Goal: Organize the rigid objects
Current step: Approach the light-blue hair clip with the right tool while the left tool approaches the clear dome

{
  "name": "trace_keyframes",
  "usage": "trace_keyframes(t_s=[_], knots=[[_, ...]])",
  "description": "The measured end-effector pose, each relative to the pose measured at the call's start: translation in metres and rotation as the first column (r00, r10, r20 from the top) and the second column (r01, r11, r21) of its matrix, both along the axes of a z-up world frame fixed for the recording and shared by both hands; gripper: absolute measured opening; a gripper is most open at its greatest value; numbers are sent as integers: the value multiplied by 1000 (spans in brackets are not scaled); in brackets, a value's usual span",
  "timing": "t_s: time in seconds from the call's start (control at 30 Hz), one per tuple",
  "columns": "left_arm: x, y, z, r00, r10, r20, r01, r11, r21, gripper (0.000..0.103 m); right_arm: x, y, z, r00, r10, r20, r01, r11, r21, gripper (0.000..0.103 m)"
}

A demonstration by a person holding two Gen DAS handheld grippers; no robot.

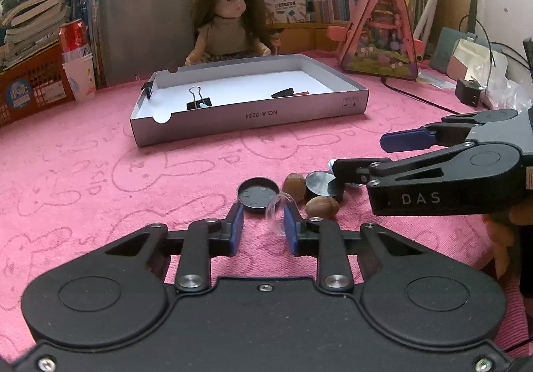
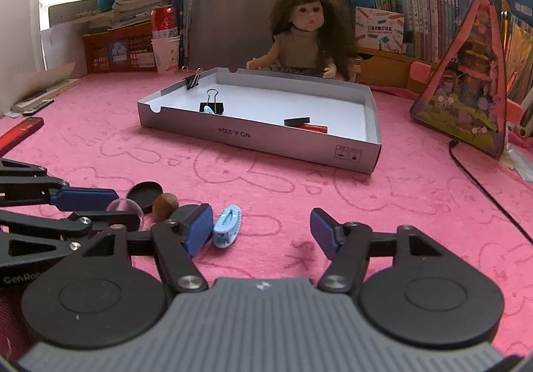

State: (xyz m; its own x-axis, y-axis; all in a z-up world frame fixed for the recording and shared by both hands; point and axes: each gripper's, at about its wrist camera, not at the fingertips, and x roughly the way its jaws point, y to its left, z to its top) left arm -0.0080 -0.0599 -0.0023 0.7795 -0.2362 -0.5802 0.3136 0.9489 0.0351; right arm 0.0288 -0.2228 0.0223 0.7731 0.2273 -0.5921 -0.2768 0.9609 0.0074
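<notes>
While both grippers point down at a slant over the pink cloth (image 1: 100, 172), my left gripper (image 1: 263, 215) sits low at 6 o'clock of its own view. Its blue pads are drawn in on a clear plastic dome (image 1: 277, 209). The dome is so transparent that I can trace only its edge against the right-hand pad; how it meets the other pad I cannot tell.

Just past the tips, at 12 o'clock, lies a black round lid (image 1: 258, 197). At 1 o'clock are two brown nuts (image 1: 294, 187) and a black disc (image 1: 318, 183). The disc is partly covered by my right gripper (image 2: 260, 222), which reaches in from 3 o'clock in the left view. It stands open with only cloth between its pads. A light blue hair clip (image 2: 227, 226) lies just beside its left pad, on the inside of the gap. That pad hides part of the black disc.

Farther off at 12 o'clock stands the grey cardboard tray (image 1: 250, 118). One binder clip (image 1: 199, 102) lies inside it, and another (image 1: 147, 87) is clamped on its left wall. A black and red piece (image 1: 289, 93) also lies in the tray, too low behind the wall to identify. A doll (image 1: 230, 25) sits behind the tray.
</notes>
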Motion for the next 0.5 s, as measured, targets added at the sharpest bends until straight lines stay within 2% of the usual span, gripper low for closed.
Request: trace_keyframes(t_s=[0.43,0.5], knots=[[6,11,-1,997,72,3,-72,997,6,27,-1,6,-1,999,44,-9,-43,998,45,76],[5,10,-1,997,78,8,-78,997,13,30,-1,7,-1,999,43,-8,-43,998,46,76]])
